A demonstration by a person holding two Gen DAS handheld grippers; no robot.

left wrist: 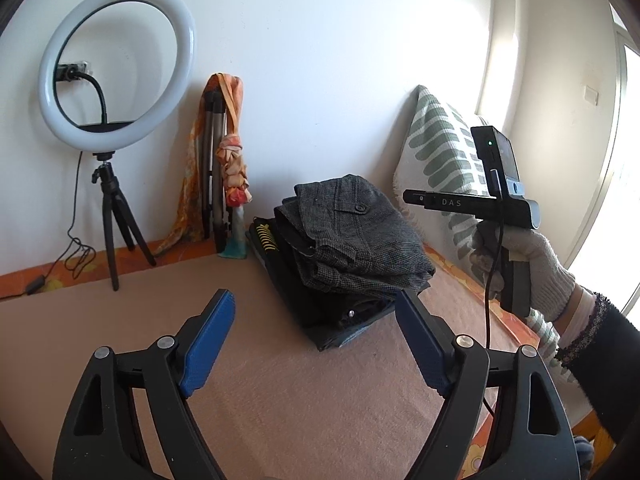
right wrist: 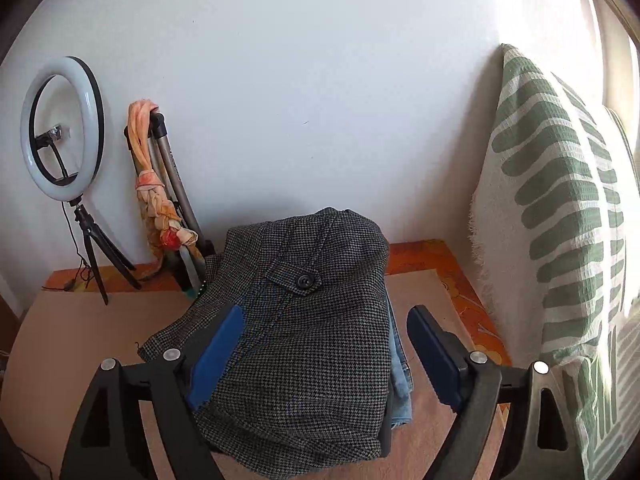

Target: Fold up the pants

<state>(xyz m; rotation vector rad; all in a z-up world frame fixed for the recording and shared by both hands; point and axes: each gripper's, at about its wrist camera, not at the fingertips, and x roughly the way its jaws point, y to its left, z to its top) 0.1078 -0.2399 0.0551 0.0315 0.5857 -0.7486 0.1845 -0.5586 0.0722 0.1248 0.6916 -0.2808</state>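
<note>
Folded grey houndstooth pants [left wrist: 360, 240] [right wrist: 312, 340] with a buttoned pocket flap lie on top of a small stack of folded clothes: a dark garment [left wrist: 288, 280] and light blue jeans [right wrist: 400, 384] show underneath. My left gripper [left wrist: 314, 298] is open just in front of the stack, with nothing between its blue pads. My right gripper [right wrist: 327, 312] is open above the pants; its left pad overlaps the cloth in view and its right pad stands beside the stack, neither pressing. A gloved hand [left wrist: 536, 268] holding the right tool shows in the left wrist view.
The stack rests on a brown blanket [left wrist: 280, 380] near the white wall. A ring light on a tripod [left wrist: 116, 64] and a folded tripod draped with an orange scarf [left wrist: 228, 152] stand at the back left. A green-and-white pillow [right wrist: 560, 220] leans at the right.
</note>
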